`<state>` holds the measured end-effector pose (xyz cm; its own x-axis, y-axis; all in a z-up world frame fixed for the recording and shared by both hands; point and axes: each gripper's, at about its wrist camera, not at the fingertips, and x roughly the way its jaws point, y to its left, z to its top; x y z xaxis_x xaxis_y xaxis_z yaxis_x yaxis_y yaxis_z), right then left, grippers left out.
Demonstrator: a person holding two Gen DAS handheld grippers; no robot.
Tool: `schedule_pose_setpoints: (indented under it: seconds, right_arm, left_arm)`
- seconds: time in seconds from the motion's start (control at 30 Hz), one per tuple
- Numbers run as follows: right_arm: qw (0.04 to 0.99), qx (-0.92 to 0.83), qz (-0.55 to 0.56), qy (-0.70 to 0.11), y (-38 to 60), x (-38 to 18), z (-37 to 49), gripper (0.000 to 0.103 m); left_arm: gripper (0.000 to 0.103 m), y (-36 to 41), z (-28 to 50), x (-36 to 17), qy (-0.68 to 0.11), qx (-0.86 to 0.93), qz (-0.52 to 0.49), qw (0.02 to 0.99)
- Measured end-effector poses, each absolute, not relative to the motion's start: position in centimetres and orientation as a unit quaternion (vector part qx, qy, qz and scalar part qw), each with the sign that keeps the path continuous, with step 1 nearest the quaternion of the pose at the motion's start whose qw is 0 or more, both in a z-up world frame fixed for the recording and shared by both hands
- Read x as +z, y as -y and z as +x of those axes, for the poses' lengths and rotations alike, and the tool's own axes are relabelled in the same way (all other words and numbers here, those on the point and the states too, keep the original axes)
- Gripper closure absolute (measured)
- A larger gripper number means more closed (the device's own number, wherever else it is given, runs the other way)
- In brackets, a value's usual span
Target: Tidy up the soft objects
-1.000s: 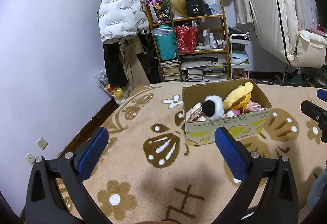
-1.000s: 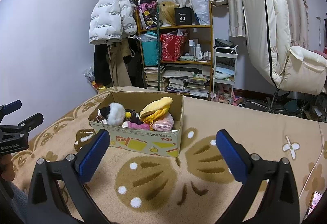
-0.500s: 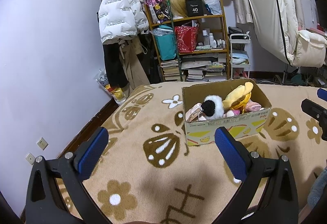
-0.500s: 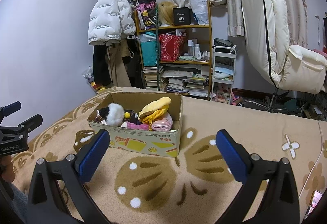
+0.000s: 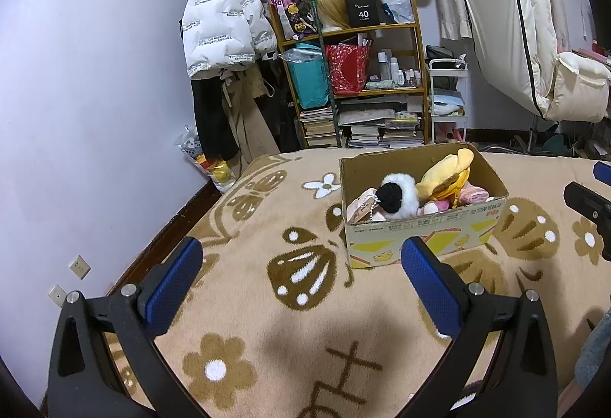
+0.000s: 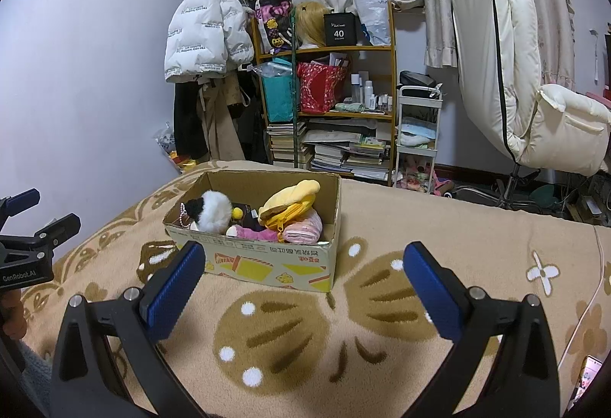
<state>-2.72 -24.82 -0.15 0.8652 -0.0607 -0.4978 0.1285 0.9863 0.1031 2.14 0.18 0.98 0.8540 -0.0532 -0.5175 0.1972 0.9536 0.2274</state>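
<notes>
Right gripper (image 5: 594, 200) cut off by the frame's right edge; jaw stance not readable there. Pink plush (image 6: 252, 231) half buried under yellow plush (image 6: 288, 204) inside cardboard box (image 6: 267, 267). Box print too small to read.

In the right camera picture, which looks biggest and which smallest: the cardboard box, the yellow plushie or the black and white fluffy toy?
1. cardboard box, clearly biggest.
2. yellow plushie and black and white fluffy toy look about the same, both partly hidden in the box, so I won't rank them.
</notes>
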Motion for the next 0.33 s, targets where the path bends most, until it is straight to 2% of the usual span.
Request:
schedule_pose_setpoints:
  seconds: [0.33]
  right_arm:
    - [0.963, -0.049, 0.066, -0.255, 24.81, -0.10, -2.73, 0.000]
  left_arm:
    - [0.000, -0.46, 2.31, 0.94, -0.267, -0.063, 0.130, 0.953]
